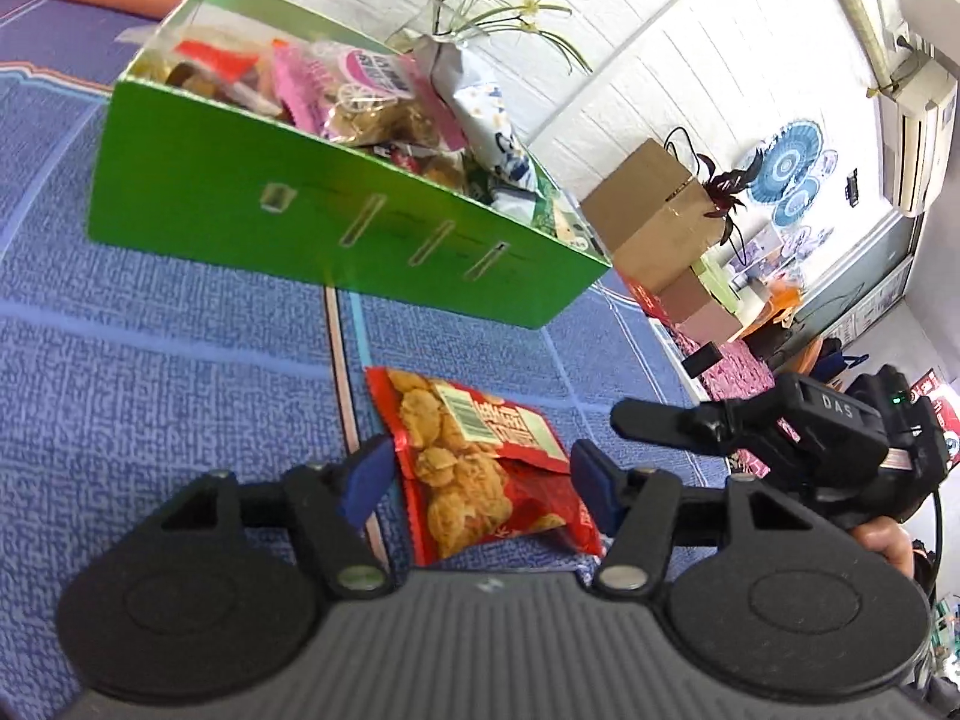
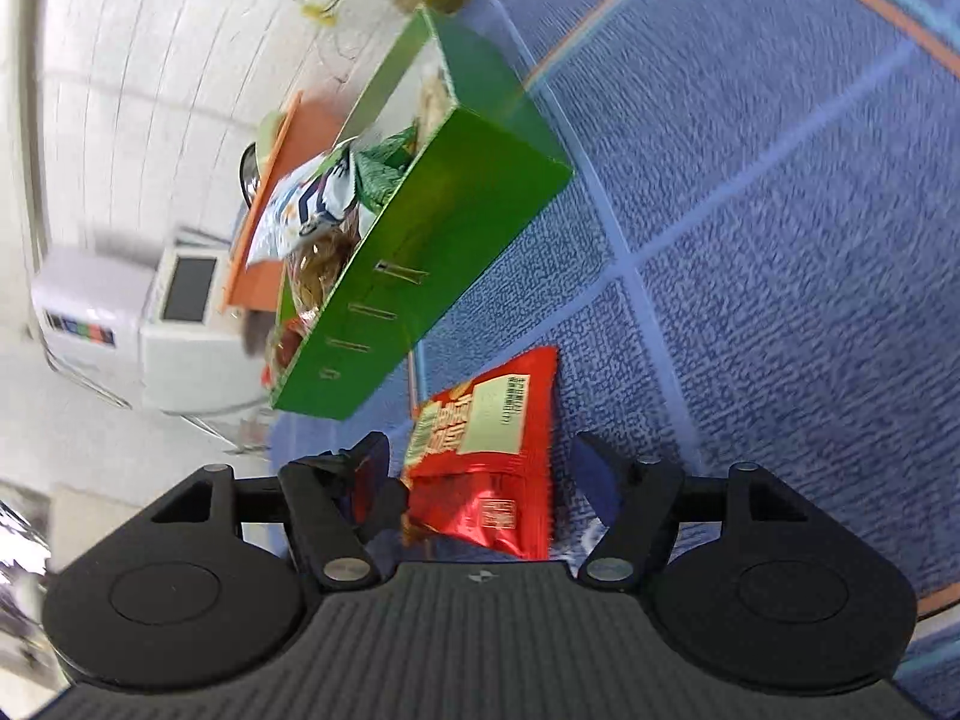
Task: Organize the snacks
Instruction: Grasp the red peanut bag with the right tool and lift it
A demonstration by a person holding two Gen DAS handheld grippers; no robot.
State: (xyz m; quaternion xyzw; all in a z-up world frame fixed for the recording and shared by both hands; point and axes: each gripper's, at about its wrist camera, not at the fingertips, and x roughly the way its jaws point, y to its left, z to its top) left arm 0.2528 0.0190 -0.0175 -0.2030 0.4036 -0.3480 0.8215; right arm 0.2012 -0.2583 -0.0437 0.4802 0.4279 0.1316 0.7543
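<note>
left hand-held gripper [image 1: 480, 483]: mine, jaws part-open and straddling the red snack packet [image 1: 480, 468]; one blue pad looks to be at the packet's edge, the other stands clear of it. No squeeze yet as far as I can see.
right hand-held gripper [image 2: 480, 480]: jaws spread wide, same red packet between them. Frame is blurred, so I can't tell whether either finger touches it.
red snack packet: lies flat on the blue patterned surface [image 1: 150, 360], just in front of the green box [image 1: 270, 228], not touching it. Printed with round fried-looking pieces and a barcode label.
handling guess: light, puffed foil pouch, soft and crinkly, slick film. Contents probably brittle, so a hard pinch would crush them.
where to grip: I'd take it across the narrow width near the crimped end seam, where the film is flat and stiffer, not over the air-filled belly where the pads would slide.
green box: open top, already heaped with packets, pink one [image 1: 360, 90] and white-blue one [image 1: 486, 114] on top. Free room looks tight; likely drop point is the near end.
risk: pouch skating on the surface as the jaws close.
</note>
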